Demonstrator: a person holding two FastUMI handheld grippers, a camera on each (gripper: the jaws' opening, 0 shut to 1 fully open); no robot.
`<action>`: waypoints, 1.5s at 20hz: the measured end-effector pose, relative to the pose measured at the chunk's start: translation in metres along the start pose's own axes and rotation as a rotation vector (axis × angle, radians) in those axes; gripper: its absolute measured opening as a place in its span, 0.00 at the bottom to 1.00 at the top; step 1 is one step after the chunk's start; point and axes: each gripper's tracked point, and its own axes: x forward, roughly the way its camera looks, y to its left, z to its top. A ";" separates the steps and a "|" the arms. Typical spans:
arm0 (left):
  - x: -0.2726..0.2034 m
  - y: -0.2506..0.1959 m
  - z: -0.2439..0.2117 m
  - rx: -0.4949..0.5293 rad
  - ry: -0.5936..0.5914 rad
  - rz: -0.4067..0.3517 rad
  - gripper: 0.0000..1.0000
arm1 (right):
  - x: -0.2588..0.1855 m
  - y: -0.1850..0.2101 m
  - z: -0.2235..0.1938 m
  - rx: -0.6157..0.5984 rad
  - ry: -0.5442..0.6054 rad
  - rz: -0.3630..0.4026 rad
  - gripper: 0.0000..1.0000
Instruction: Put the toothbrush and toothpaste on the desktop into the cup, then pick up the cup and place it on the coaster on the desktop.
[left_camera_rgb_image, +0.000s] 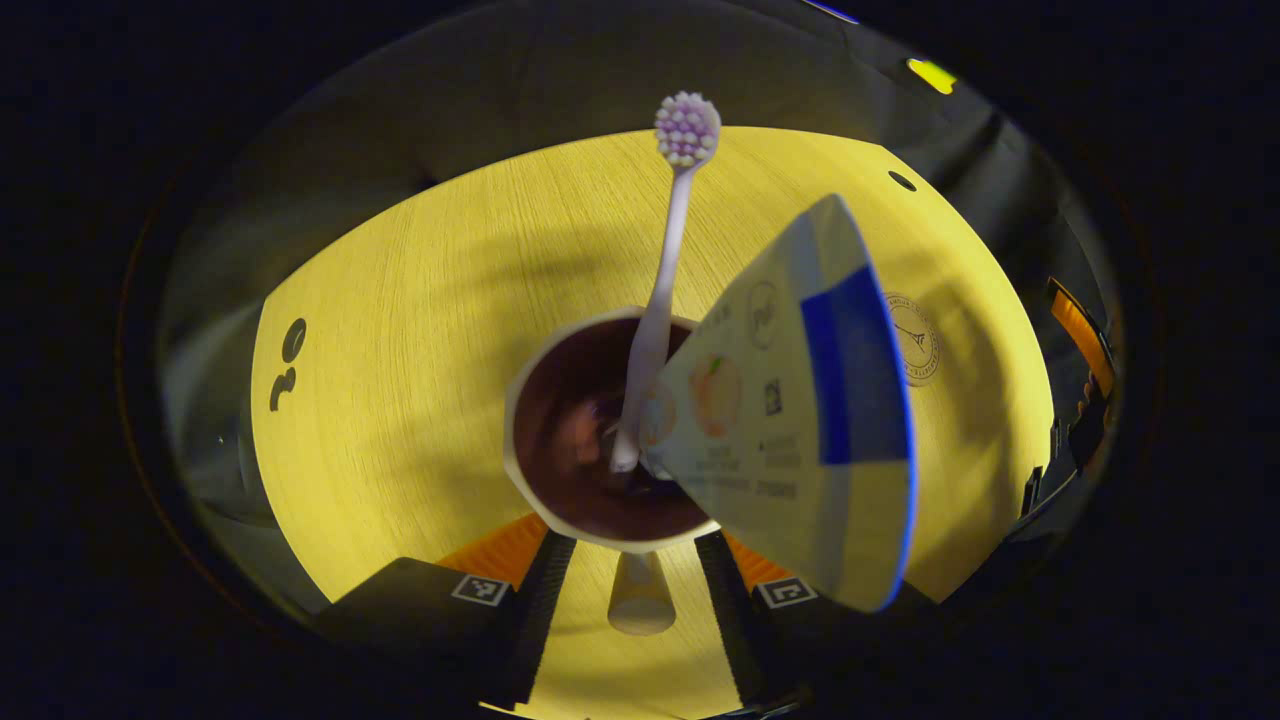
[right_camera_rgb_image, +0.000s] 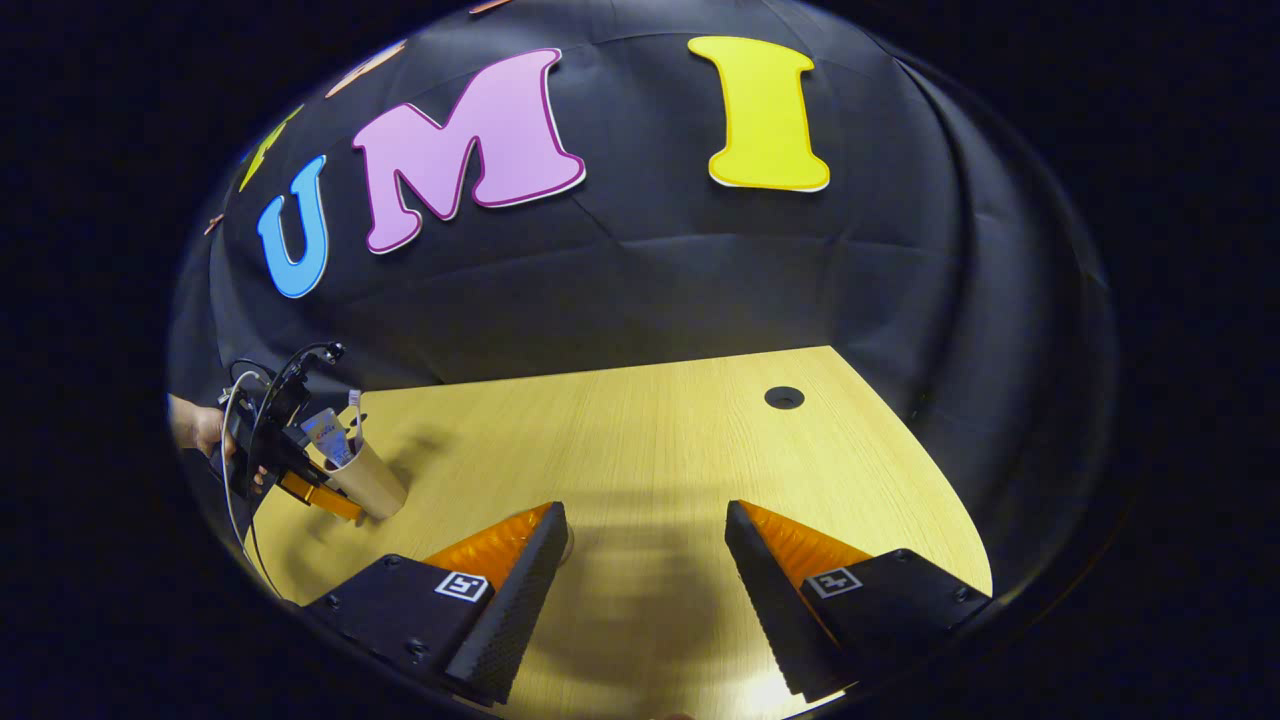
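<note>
I have the cup (left_camera_rgb_image: 600, 440) between the fingers of my left hand-held gripper (left_camera_rgb_image: 628, 570), looking down into its mouth from above. The toothbrush (left_camera_rgb_image: 665, 290) stands in it, bristle head up and leaning toward the far edge of the bench (left_camera_rgb_image: 400, 330), and the toothpaste (left_camera_rgb_image: 800, 400) leans out over the cup's right rim, crimped end up. So I judge both loading steps done and the carry to the coaster (left_camera_rgb_image: 912, 340) to be the step in hand.

The left fingers sit against the cup's wall on either side, and I take it as gripped, though the contact itself is hidden under the rim. In the right gripper view the cup (right_camera_rgb_image: 365, 478) is near the bench's left edge, tilted, with the left hand-held gripper (right_camera_rgb_image: 290, 470) on it; whether its base touches the bench I cannot tell.

The coaster lies on the bench beyond the toothpaste, toward the right edge. To do this well I would keep the cup upright, since the toothpaste is top-heavy and could tip out, move slowly, lower the base squarely onto the coaster, and only then release.

My right hand-held gripper (right_camera_rgb_image: 645, 570) hangs open over bare bench, holding nothing and well apart from the cup.
</note>
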 end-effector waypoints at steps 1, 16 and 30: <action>0.000 0.002 -0.001 -0.005 0.007 0.011 0.67 | 0.000 -0.002 -0.001 0.005 0.007 -0.003 0.98; -0.011 -0.008 0.007 -0.059 -0.061 0.063 0.28 | -0.014 -0.016 -0.002 -0.016 0.006 -0.020 0.98; -0.029 -0.128 0.049 0.126 -0.094 -0.036 0.28 | -0.067 -0.067 0.010 0.023 -0.068 -0.110 0.98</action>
